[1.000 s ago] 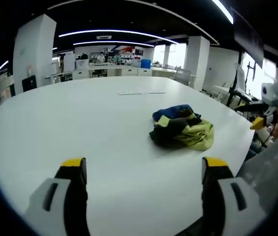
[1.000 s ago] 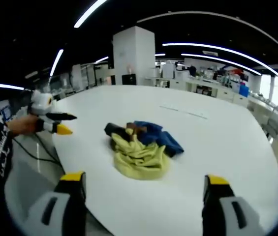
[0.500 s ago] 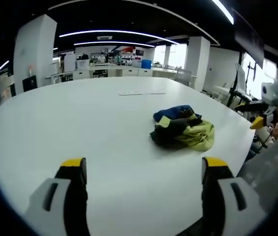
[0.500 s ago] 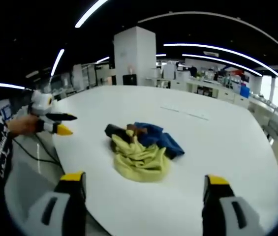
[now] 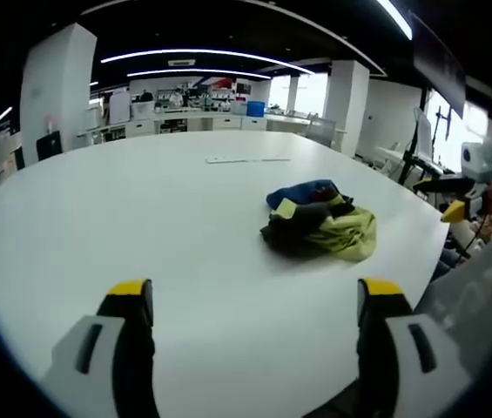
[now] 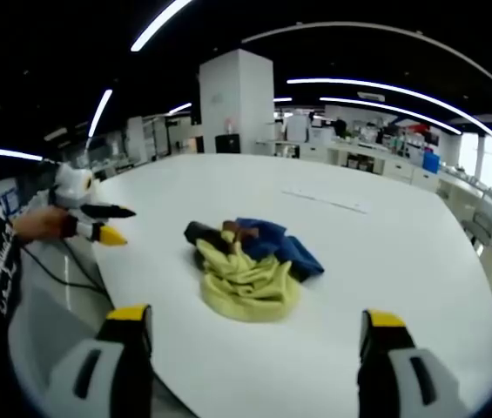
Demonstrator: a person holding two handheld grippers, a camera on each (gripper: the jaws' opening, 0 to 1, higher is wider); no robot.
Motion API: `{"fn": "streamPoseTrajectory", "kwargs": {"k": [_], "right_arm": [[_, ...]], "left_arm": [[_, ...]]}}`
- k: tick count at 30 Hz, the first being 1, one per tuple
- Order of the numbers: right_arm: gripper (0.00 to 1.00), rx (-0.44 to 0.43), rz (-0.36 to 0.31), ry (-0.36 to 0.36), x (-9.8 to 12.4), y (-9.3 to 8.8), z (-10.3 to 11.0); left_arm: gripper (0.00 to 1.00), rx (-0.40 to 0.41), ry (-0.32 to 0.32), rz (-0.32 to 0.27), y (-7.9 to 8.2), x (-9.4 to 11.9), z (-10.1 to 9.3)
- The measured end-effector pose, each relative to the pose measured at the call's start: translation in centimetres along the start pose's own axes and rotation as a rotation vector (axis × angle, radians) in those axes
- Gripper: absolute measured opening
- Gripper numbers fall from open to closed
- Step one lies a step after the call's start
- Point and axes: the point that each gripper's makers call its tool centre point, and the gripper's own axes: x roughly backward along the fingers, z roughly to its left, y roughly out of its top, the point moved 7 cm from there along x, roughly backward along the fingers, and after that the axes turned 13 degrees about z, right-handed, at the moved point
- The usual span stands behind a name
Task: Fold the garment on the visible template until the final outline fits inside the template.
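The garment [image 5: 320, 230] [image 6: 250, 264] lies crumpled in a blue, dark and yellow heap, its shape hard to make out, right of centre on the white worktop [image 5: 141, 218] [image 6: 385, 252], well ahead of the left claw [image 5: 254, 300] and right claw [image 6: 252, 326], both spread wide and empty.

Bare white table [image 5: 141, 226] all round the crumpled garment [image 5: 320, 231], approach open from every side
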Motion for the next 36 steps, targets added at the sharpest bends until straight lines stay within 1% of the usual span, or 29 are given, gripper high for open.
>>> {"fn": "streamPoseTrajectory", "kwargs": {"k": [3,6,8,11,13,16,17,18,20,22,23,25,26,28,29,32,36], "right_arm": [[1.0,-0.004,-0.002,0.0,0.2,-0.2,-0.1],[1.0,-0.005,-0.009,-0.008,0.4,-0.3,-0.1],[1.0,-0.008,-0.031,-0.025,0.6,-0.1,-0.2],[1.0,-0.02,-0.053,-0.021,0.9,0.2,-0.3],[1.0,-0.016,-0.054,-0.016,1.0,0.4,-0.2],[0.99,-0.014,-0.058,-0.007,1.1,0.6,-0.9],[0.97,-0.016,-0.059,-0.004,1.2,0.7,-1.0],[0.96,-0.018,-0.066,0.0,1.2,0.9,-1.2],[0.95,-0.016,-0.077,0.008,1.2,1.2,-1.4],[0.91,0.002,-0.09,0.017,1.0,1.6,-1.9],[0.87,0.011,-0.09,0.019,0.9,1.8,-2.0],[0.82,0.035,-0.101,0.03,0.7,2.4,-2.2],[0.79,0.043,-0.111,0.035,0.5,2.7,-2.6],[0.74,0.054,-0.127,0.041,0.1,3.3,-2.8],[0.7,0.058,-0.133,0.043,-0.1,3.5,-2.9],[0.63,0.084,-0.15,0.057,-0.7,4.3,-3.3],[0.57,0.134,-0.141,0.075,-1.6,5.2,-3.3]], "left_arm": [[0.95,-0.026,0.006,0.013,0.0,-0.1,-0.1],[0.95,-0.037,0.01,0.015,0.0,0.0,-0.1],[0.95,-0.044,0.008,0.01,0.0,-0.1,0.0],[0.94,-0.052,0.0,0.008,0.0,-0.1,-0.3],[0.94,-0.06,-0.002,0.001,0.1,-0.2,-0.5],[0.92,-0.063,-0.013,-0.008,0.2,-0.1,-0.7],[0.91,-0.048,-0.032,-0.03,0.4,0.1,-0.9],[0.91,-0.055,-0.033,-0.038,0.5,0.2,-1.0],[0.89,-0.064,-0.034,-0.032,0.5,0.4,-1.1],[0.86,-0.061,-0.036,-0.041,0.9,0.6,-1.2],[0.85,-0.048,-0.043,-0.047,1.1,0.6,-1.2],[0.82,-0.02,-0.05,-0.062,1.7,0.5,-1.1],[0.8,-0.014,-0.057,-0.077,2.2,0.4,-1.0],[0.74,-0.009,-0.06,-0.088,2.9,0.2,-1.1],[0.72,-0.01,-0.059,-0.089,3.1,0.1,-1.0],[0.7,-0.028,-0.071,-0.084,3.8,-0.6,-1.0],[0.62,-0.039,-0.106,-0.088,4.7,-1.4,-1.0]]}}
